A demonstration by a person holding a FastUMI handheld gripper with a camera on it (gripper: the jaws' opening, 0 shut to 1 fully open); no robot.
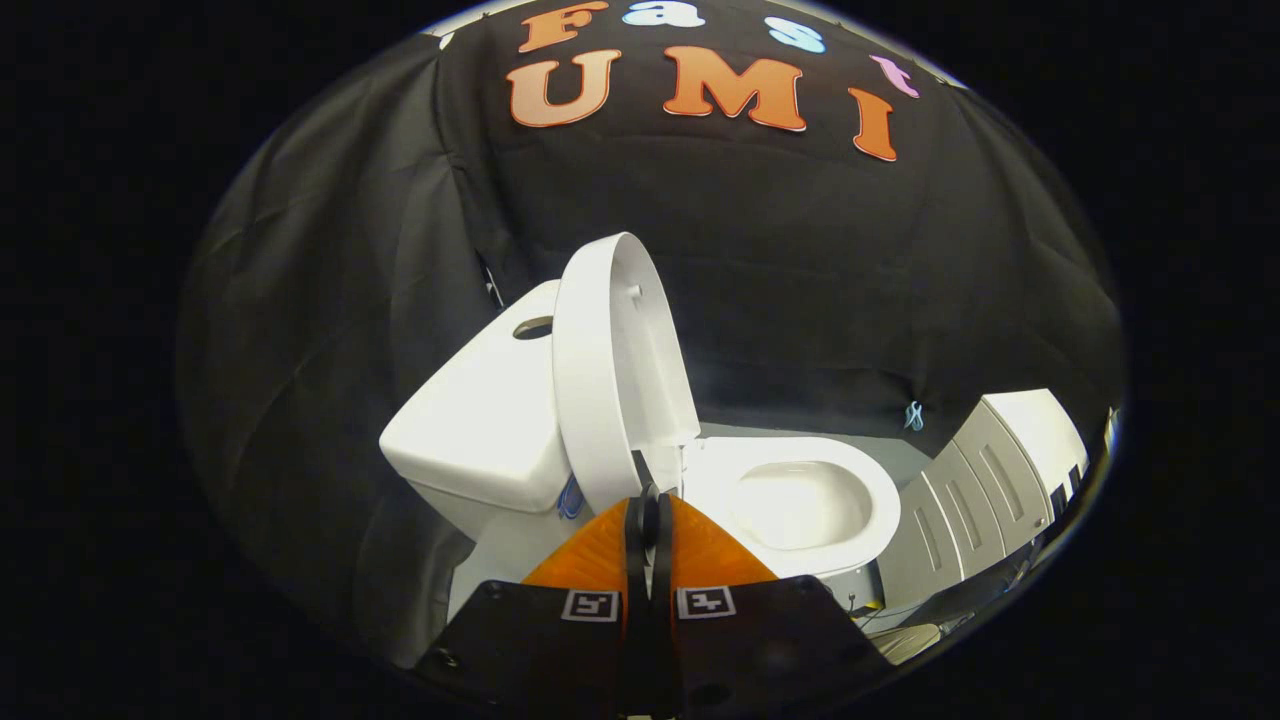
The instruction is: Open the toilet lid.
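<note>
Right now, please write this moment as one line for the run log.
lid: raised, upright near tank | bowl: exposed | gripper: fingers together, holding nothing, just before lid's lower edge | cabinet: beside bowl

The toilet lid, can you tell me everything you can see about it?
The toilet lid is white, smooth and shiny, like hard plastic, with a rounded rim and a small bump on its inner face. It stands raised, nearly upright, next to the tank, so the seat lies uncovered. The gripper has its fingers closed together just in front of the lid's lower edge; whether they touch it is unclear.
</note>
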